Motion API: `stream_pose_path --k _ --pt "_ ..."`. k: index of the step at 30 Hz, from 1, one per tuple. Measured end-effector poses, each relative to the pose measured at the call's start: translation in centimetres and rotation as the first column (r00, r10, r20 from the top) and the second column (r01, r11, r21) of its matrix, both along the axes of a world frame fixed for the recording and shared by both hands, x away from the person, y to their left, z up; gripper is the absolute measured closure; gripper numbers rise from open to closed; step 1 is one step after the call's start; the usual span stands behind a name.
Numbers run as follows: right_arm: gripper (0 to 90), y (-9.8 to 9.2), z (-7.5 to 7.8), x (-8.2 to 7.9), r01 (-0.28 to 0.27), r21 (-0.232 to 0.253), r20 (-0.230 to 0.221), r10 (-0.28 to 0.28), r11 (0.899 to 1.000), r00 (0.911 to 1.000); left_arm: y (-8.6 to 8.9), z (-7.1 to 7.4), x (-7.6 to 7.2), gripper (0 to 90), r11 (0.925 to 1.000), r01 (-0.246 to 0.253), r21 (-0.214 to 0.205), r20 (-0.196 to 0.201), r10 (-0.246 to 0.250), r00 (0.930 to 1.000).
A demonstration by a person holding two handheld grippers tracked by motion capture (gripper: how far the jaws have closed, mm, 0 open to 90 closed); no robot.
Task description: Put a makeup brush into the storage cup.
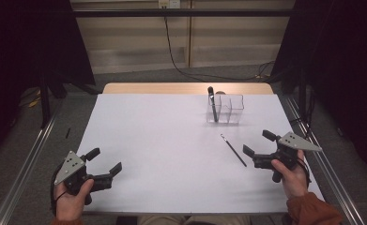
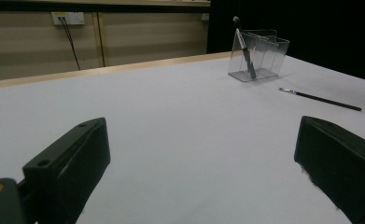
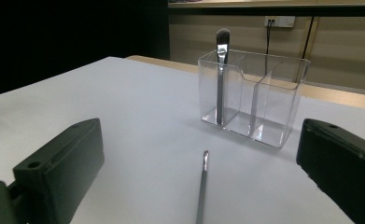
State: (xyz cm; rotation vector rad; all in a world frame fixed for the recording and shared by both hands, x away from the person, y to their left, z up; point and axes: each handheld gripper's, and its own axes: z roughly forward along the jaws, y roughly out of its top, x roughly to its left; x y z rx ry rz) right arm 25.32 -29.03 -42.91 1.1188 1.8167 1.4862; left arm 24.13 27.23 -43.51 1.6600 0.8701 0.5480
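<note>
Two brushes are in play: one stands upright in the left compartment of the clear holder (image 1: pixel 225 108), and a loose brush (image 1: pixel 233 150) lies flat on the counter (image 1: pixel 162 154), in front of the holder and apart from it.

Right tongs (image 1: pixel 255 146): jaws wide, holding nothing, low over the counter just right of the loose brush. In the right gripper view the brush (image 3: pixel 201 186) lies between the jaw lines, its long axis running nearly straight away from the tongs, metal tip toward the holder (image 3: pixel 252 98). In the high view the axis runs diagonally, tip far-left, handle near-right.

Left tongs (image 1: pixel 107 161): jaws wide, holding nothing, well apart from the brush at the counter's near-left corner.

Judgement: the right hand (image 1: pixel 291 176) is the nearer one. Since the brush runs along the tongs' line of sight, a grasp likely calls for the jaws to straddle the handle crosswise before closing.
</note>
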Motion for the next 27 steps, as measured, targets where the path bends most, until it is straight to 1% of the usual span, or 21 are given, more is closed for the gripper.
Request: stream_pose_path --k 1,3,8,11,14,16,20,21,22,24,27 --pt "0.7 0.1 0.1 0.2 0.006 0.0 0.001 -0.006 1.0 1.0 0.0 0.0 0.0 3.6 1.0 -0.001 -0.003 0.0 0.001 1.0" --pt "1.4 0.3 0.3 0.6 0.007 0.0 -0.002 -0.007 1.0 1.0 0.2 0.1 0.0 3.7 1.0 -0.002 0.004 0.005 0.002 1.0" --pt "1.3 0.8 0.6 1.5 -0.012 -0.02 -0.018 0.012 1.0 0.9998 0.0 0.1 0.0 3.6 1.0 -0.003 0.0 0.006 0.003 1.0" --pt "1.3 0.7 0.8 2.3 -0.027 -0.018 -0.04 0.026 0.999 0.9988 0.0 0.2 0.0 3.6 1.0 -0.004 -0.005 0.008 0.004 1.0" --pt "1.2 0.9 1.1 3.0 -0.033 -0.017 -0.047 0.032 0.999 0.9984 0.1 0.1 0.0 3.6 1.0 -0.006 0.0 0.006 0.006 1.0" --pt "1.5 1.2 1.3 3.4 -0.039 -0.014 -0.042 0.038 0.999 0.9984 0.1 0.1 0.1 3.6 1.0 -0.006 -0.002 0.005 0.006 1.0" --pt "1.3 1.6 1.6 4.4 -0.065 -0.034 -0.061 0.063 0.997 0.9962 0.0 0.1 0.1 3.6 1.0 -0.003 0.0 0.005 0.003 1.0" --pt "1.3 1.7 1.6 4.6 -0.071 -0.033 -0.069 0.069 0.997 0.9953 0.0 0.1 0.1 3.6 1.0 -0.003 0.001 0.003 0.003 1.0" --pt "1.4 1.8 1.6 4.9 -0.073 -0.028 -0.071 0.071 0.997 0.9949 0.0 0.1 0.1 3.6 1.0 -0.002 0.001 0.003 0.002 1.0" --pt "1.6 2.0 1.6 5.4 -0.083 -0.047 -0.084 0.079 0.995 0.9934 0.1 0.1 0.0 3.7 1.0 -0.002 0.001 0.005 0.002 1.0" --pt "1.7 2.1 1.7 6.1 -0.09 -0.052 -0.092 0.085 0.995 0.9921 0.0 0.1 0.1 3.6 1.0 -0.001 0.002 0.002 0.001 1.0"
